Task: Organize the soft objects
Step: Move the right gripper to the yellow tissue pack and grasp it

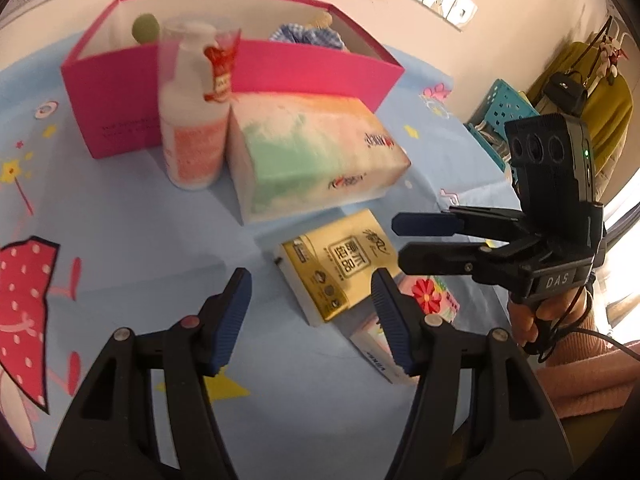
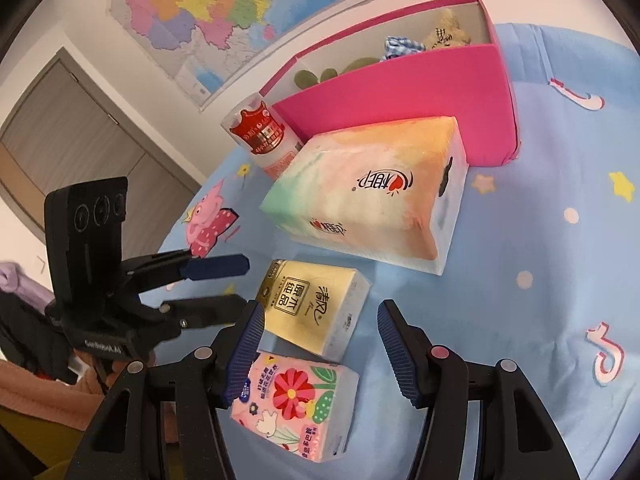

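Note:
A large pastel tissue pack [image 1: 316, 152] [image 2: 368, 192] lies in front of the pink box [image 1: 120, 92] [image 2: 440, 88]. A yellow tissue pack [image 1: 336, 268] [image 2: 316, 308] lies nearer, and a pink flowered tissue pack [image 1: 428, 300] [image 2: 300, 404] nearest. Soft toys, one checked blue [image 1: 308, 34] [image 2: 400, 46] and one green [image 1: 146, 28] [image 2: 316, 76], sit inside the box. My left gripper [image 1: 312, 320] [image 2: 224, 284] is open and empty, above the cloth left of the yellow pack. My right gripper [image 2: 320, 348] [image 1: 400, 240] is open and empty, hovering over the flowered pack.
A white pump bottle [image 1: 192, 120] [image 2: 264, 136] stands beside the pink box, touching the pastel pack. A blue cartoon cloth [image 1: 120, 240] [image 2: 540, 240] covers the table. A teal basket [image 1: 500, 116] and yellow chair stand beyond the table's right edge.

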### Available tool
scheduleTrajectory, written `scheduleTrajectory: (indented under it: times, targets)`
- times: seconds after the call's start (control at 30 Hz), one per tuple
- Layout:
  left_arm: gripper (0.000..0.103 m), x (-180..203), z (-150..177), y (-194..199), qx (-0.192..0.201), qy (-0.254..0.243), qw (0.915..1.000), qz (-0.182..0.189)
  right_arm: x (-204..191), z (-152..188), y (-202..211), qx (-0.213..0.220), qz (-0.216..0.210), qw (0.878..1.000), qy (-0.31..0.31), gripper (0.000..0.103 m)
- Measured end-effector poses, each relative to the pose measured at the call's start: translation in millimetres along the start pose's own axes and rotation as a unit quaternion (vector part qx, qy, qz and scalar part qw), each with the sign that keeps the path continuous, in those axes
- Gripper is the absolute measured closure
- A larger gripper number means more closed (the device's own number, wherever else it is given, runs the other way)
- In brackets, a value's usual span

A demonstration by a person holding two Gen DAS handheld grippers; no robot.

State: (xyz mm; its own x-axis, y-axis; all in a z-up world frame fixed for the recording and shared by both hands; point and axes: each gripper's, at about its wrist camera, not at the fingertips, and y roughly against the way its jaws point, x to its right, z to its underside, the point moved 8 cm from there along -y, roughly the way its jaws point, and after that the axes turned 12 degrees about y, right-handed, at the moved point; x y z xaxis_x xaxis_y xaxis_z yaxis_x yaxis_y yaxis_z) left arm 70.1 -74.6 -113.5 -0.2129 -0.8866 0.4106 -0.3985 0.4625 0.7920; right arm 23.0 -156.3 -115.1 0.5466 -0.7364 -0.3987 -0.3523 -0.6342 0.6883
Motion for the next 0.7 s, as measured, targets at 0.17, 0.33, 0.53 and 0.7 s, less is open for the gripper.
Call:
scheduleTrajectory:
  times: [0.17, 0.33, 0.53, 0.7]
  targets:
    - [0.053, 1.9, 5.4, -7.2, -0.014, 0.001, 0.9999, 0.004, 0.7, 1.6, -2.1, 0.001, 0.000, 1.000, -0.002, 0.043]
    - [0.060, 0.2, 6.4, -10.7, -0.025, 0.008, 0.9996, 0.007, 1.7, 1.4, -7.5, 0.001, -0.005, 1.000, -0.005, 0.044]
    - [0.061, 3.0, 7.8, -12.4, -0.030, 0.011, 0.9994, 0.013, 1.8, 1.8, -11.9, -0.004, -0.007, 1.000, -0.002, 0.059]
    - [0.061, 6.9, 7.9, -13.7, -0.031, 0.005, 0.9994, 0.014, -0.5, 3.8, -14.7, -0.008, -0.004, 1.000, 0.003, 0.064]
